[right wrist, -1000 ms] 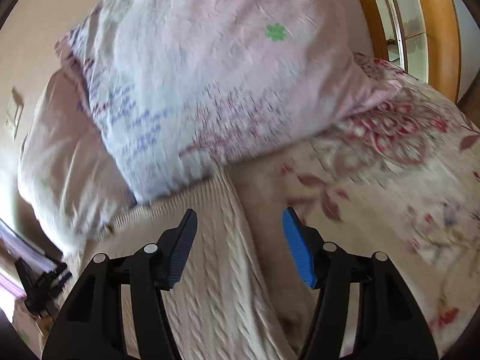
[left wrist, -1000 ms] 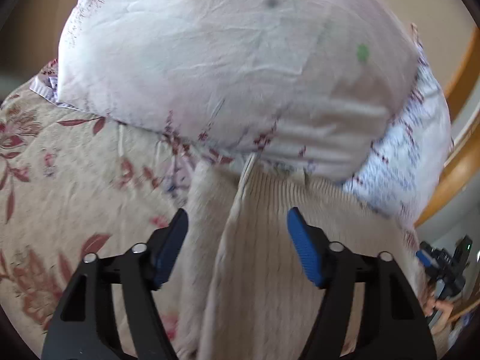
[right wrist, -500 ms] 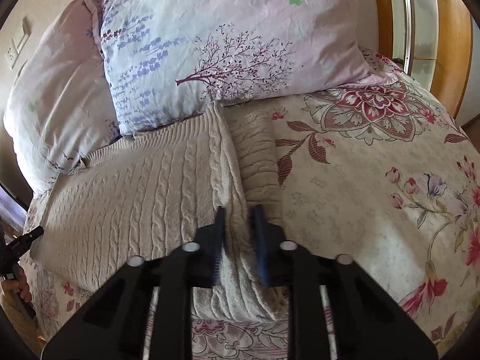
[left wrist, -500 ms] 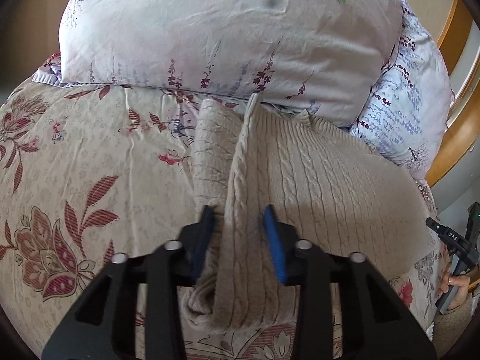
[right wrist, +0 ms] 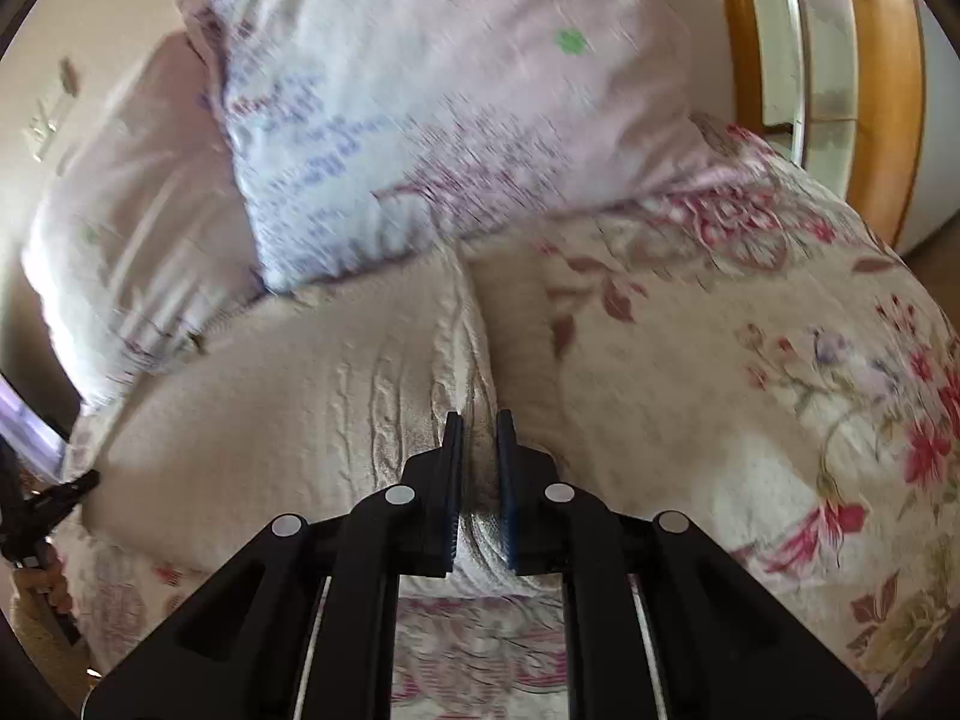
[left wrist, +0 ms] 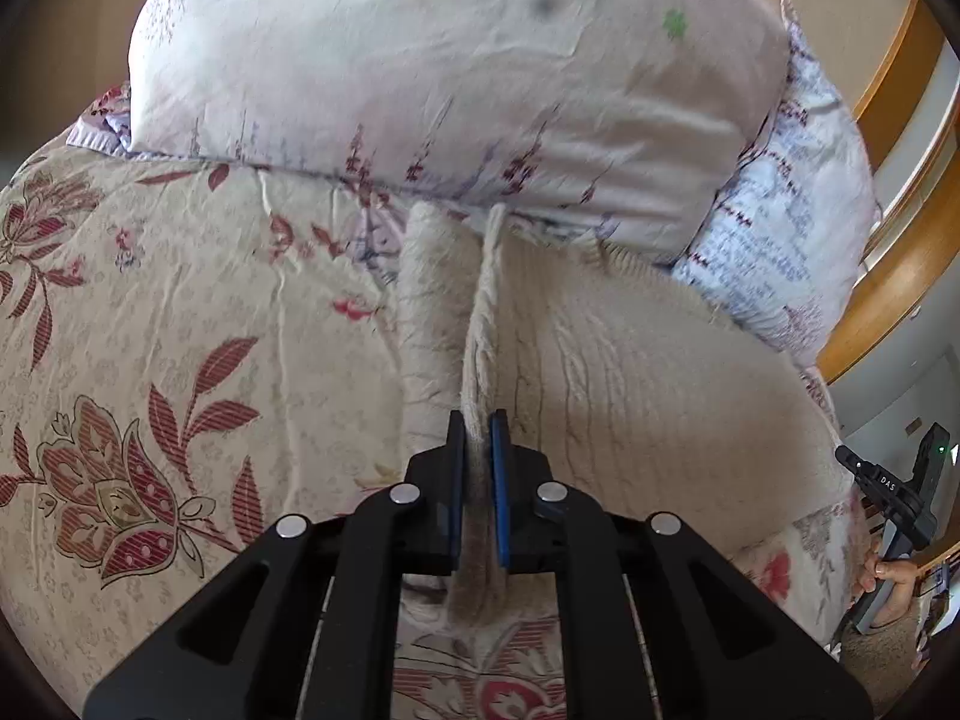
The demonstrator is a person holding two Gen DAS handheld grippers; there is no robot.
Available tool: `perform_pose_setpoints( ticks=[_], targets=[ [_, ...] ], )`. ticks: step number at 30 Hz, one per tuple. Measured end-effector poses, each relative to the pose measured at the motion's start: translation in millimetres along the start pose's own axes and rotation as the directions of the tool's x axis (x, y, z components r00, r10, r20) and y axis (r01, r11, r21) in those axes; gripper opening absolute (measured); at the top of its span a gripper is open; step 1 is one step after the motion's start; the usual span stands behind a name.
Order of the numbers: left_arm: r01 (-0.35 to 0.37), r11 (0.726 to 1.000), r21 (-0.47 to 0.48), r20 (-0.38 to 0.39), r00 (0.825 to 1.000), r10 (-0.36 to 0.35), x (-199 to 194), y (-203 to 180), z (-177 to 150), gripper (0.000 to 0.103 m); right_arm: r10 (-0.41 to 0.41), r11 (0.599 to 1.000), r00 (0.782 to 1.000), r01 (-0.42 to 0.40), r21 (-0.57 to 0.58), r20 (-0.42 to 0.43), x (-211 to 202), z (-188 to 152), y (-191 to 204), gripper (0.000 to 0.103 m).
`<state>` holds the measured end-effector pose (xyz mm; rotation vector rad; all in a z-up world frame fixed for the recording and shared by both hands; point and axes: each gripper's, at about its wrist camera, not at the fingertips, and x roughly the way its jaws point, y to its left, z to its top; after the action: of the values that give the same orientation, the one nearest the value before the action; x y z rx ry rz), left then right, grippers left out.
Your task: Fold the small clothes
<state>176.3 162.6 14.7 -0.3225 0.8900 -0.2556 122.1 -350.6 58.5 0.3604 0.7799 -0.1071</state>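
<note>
Well, both grippers are pinched tight on the same cream cable-knit sweater (left wrist: 630, 372), which lies spread on the floral bedspread (left wrist: 150, 360) with its far edge tucked up against the pillows.

The left gripper (left wrist: 477, 426) has its jaws drawn nearly together, with only a thin raised ridge of knit between them. That ridge is the sweater's left side edge, pulled up into a fold that runs away from the gripper toward the white pillow (left wrist: 450, 60). To the left of the ridge a narrower strip of the knit lies flat on the bed; to the right the broad body of the sweater spreads out.

The right gripper (right wrist: 478, 420) is closed the same way on the sweater (right wrist: 288, 408) at its right side edge, the blue-padded jaws squeezing a thicker bunch of the cable pattern. The bulk of the knit lies to its left, and bare bedspread (right wrist: 780, 360) with pink flowers lies to its right.

Behind the sweater, a lavender-printed pillow (right wrist: 420, 120) leans on another pale one, both blurred in this view. A wooden frame (right wrist: 882, 90) stands at the far right of the bed. At the right margin of the left view, the other gripper's handle shows in the person's hand (left wrist: 891, 585).
</note>
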Motion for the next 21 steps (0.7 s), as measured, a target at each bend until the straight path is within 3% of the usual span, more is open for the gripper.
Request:
perform_pose_setpoints(
  ticks=[4, 11, 13, 15, 16, 17, 21],
  targets=[
    [-0.002, 1.000, -0.020, -0.023, 1.000, 0.002, 12.7, 8.3, -1.7, 0.008, -0.066, 0.998, 0.996, 0.066, -0.005, -0.061, 20.6, -11.2, -7.1, 0.011],
    [-0.039, 0.999, 0.022, -0.012, 0.999, 0.039, 14.1, 1.9, -0.1, 0.013, -0.132, 0.989, 0.990, 0.128, -0.080, -0.048, 26.8, -14.8, 3.7, 0.013],
    [-0.008, 1.000, 0.000, 0.019, 1.000, 0.008, 4.5, 2.5, 2.0, 0.029, -0.137, 0.988, 0.990, 0.134, -0.081, -0.034, 20.4, -11.5, 8.0, 0.020],
    [-0.017, 1.000, -0.020, 0.088, 0.996, 0.019, -9.1, 4.6, 5.8, 0.073, -0.152, 0.982, 0.988, 0.155, -0.112, 0.033, 9.0, -9.2, 19.2, 0.041],
    [-0.019, 1.000, -0.024, 0.114, 0.993, 0.021, -14.1, 5.8, 8.5, 0.074, -0.137, 0.978, 0.987, 0.148, -0.149, 0.079, 2.1, -9.3, 30.6, 0.056],
    [-0.014, 1.000, -0.028, 0.118, 0.993, 0.017, -15.5, 7.1, 10.8, 0.075, -0.114, 0.975, 0.989, 0.130, -0.181, 0.098, -0.5, -9.8, 38.6, 0.060],
    [0.059, 0.991, -0.124, 0.041, 0.998, -0.054, -2.7, 20.9, 22.5, 0.075, -0.041, 0.958, 0.997, 0.058, -0.280, 0.066, 10.0, -13.2, 67.8, 0.060]
  ],
)
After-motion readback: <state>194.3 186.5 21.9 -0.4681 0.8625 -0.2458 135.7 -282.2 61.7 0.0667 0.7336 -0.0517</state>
